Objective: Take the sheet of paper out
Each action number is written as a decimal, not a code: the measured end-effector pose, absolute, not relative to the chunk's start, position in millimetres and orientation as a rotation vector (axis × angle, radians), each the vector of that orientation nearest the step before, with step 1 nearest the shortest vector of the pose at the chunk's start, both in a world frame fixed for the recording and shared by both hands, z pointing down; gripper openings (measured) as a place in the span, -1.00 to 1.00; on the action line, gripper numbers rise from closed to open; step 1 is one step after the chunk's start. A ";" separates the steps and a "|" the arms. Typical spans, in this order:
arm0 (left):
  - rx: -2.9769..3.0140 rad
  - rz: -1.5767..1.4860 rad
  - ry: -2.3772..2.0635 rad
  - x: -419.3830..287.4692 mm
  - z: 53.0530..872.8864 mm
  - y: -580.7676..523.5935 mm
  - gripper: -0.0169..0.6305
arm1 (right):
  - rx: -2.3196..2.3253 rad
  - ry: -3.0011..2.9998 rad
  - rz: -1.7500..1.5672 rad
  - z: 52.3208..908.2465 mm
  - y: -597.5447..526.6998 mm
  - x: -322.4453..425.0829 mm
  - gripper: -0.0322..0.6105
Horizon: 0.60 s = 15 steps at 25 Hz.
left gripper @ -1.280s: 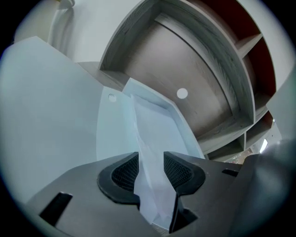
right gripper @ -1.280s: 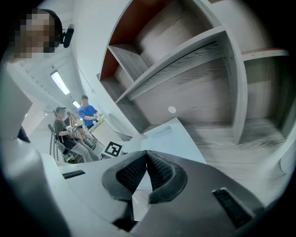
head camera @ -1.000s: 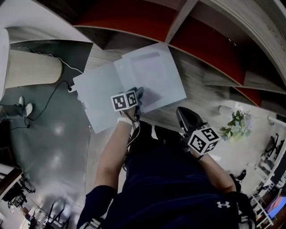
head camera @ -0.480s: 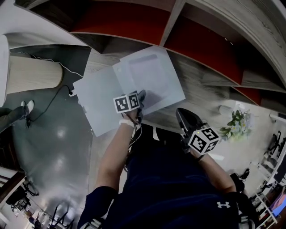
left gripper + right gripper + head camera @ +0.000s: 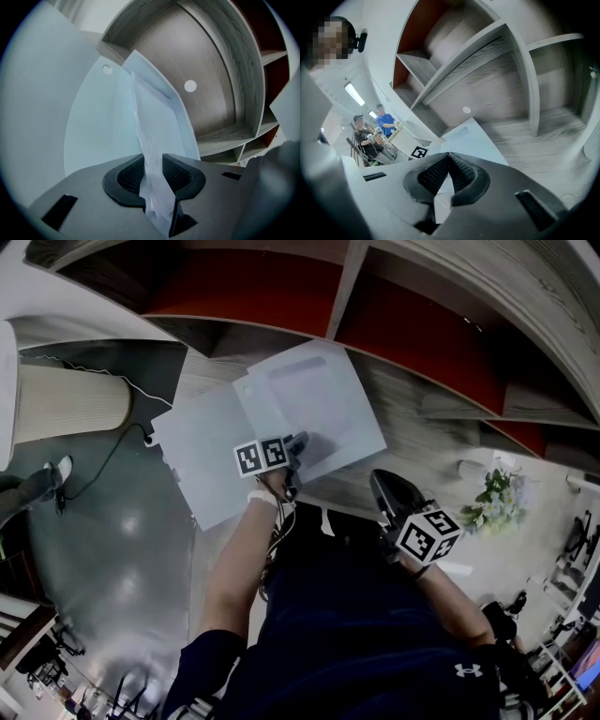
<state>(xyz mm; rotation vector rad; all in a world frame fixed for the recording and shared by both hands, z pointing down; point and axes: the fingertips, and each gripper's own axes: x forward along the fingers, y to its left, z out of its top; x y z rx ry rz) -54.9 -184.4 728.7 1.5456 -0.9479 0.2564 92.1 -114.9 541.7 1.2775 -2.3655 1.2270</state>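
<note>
A person leans over a grey wood-grain counter (image 5: 427, 423) beneath red-backed shelf compartments (image 5: 412, 334), working a hand-held gripper in each hand. A pale blue, translucent folder (image 5: 202, 451) lies open on the counter in two flaps. The left flap appears to jut past the counter's edge above the glossy floor (image 5: 122, 549). The sheet of paper (image 5: 151, 150) is thin, white and faintly bluish. Seen edge-on from the left gripper view, it rises as a narrow, slightly rumpled strip out of the folder's near edge, its lower end creased and buckled. The left hand-held gripper (image 5: 296, 444) sits at that near edge where the two flaps meet. Its jaws have just been closing, and the sheet stands between them. The ribbed pads are apart, though, with a gap on either side of the paper, so they do not yet pinch it. The right hand-held gripper (image 5: 378, 480) hangs well to the right, clear of the folder and just off the counter's front. Its jaws are brought together at the tips, with nothing between them. A small spray of flowers (image 5: 495, 501) stands on the floor beyond it. In the right gripper view, two people (image 5: 370, 133) are at work in the background of the room.
</note>
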 end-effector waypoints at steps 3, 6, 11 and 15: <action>1.531 0.174 -0.917 -53.0 723.5 -187.9 -0.66 | 1.283 -2.357 1.257 544.0 -114.0 94.2 -0.86; 1.529 0.121 -0.895 -48.9 718.2 -192.3 -0.76 | 1.280 -2.354 1.276 545.5 -113.4 93.9 -0.86; 1.511 0.101 -0.910 -53.3 720.4 -191.8 -0.81 | 1.279 -2.355 1.272 545.1 -113.8 93.0 -0.86; 1.507 0.088 -0.926 -60.5 719.4 -191.3 -0.83 | 1.279 -2.355 1.273 544.9 -114.8 93.7 -0.86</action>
